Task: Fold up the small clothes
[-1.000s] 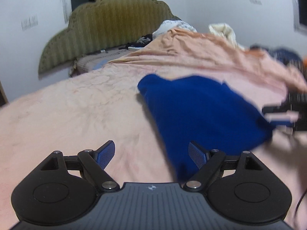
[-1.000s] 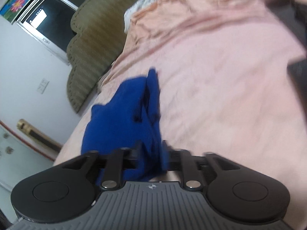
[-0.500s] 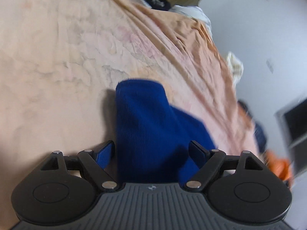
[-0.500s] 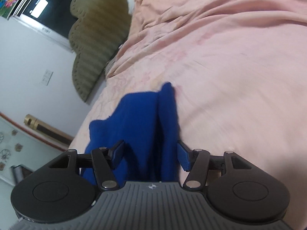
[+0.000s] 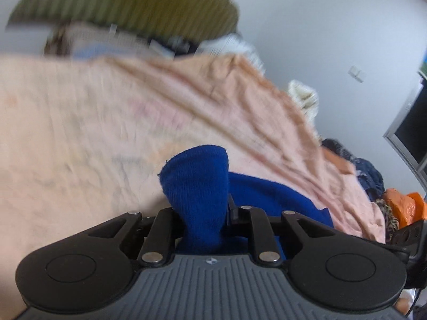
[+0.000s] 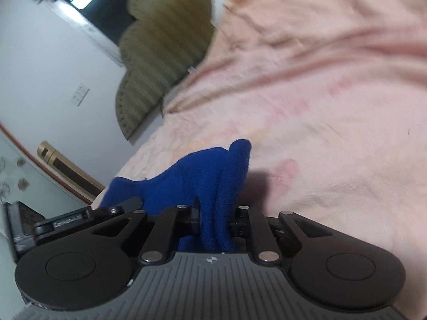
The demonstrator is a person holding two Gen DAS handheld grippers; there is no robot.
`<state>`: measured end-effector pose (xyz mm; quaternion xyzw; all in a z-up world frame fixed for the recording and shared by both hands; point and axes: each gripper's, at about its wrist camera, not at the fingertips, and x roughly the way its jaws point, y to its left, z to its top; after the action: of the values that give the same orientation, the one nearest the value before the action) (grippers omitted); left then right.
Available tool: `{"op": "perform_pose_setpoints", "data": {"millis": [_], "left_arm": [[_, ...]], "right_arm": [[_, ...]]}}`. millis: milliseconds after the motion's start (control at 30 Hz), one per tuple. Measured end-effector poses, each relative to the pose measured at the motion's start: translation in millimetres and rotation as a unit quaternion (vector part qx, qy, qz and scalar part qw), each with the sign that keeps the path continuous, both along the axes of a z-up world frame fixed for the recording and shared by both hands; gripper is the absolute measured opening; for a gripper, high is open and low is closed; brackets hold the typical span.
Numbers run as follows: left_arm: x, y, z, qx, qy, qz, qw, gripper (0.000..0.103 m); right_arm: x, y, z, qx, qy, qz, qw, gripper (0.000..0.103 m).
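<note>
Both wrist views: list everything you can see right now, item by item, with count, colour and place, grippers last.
blue garment: 1, deep blue knit, on the bed sheet, bunched up between both grippers.
bed sheet: 1, pale pink, wrinkled, covering the bed.
headboard: 1, olive green, striped, scalloped, against the wall at the bed's head.
clothes pile: 1 heap, dark, orange and leopard-print pieces, at the bed's far right edge in the left wrist view.
wall switch: 1, white, on the wall left of the headboard.
left gripper: 1, black, shut on a fold of the blue garment.
right gripper: 1, black, shut on a bunched fold of the blue garment.
</note>
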<state>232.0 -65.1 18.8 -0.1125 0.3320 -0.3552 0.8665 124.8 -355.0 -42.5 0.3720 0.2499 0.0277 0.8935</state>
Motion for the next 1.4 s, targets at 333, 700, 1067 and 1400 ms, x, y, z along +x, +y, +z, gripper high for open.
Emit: {"op": "perform_pose_setpoints", "data": {"millis": [333,700,1067,1400], "left_arm": [[-113.6,104.9,114.5,-0.09,-0.109,-0.003,0.9899,0.005],[-32.1,33.4,101.6,0.054,-0.157,0.048,0.9849,0.008],[-48.5,0.7,14.8,0.169,-0.085,0.04,0.9812,0.01],[-102.6,4.8,4.6,0.206,-0.085,0.065,0.9726,0.047]], "right_arm": [[-98.3,60.7,110.7,-0.053,-0.113,0.038,0.992,0.017],[-96.7,60.5,140.7,-0.015,-0.138,0.063,0.988,0.017],[-63.9,53.7,67.6,-0.161,-0.004,-0.022,0.987,0.033],[-78.8,90.7,60.6,-0.204,0.051,0.005,0.978,0.038]]}}
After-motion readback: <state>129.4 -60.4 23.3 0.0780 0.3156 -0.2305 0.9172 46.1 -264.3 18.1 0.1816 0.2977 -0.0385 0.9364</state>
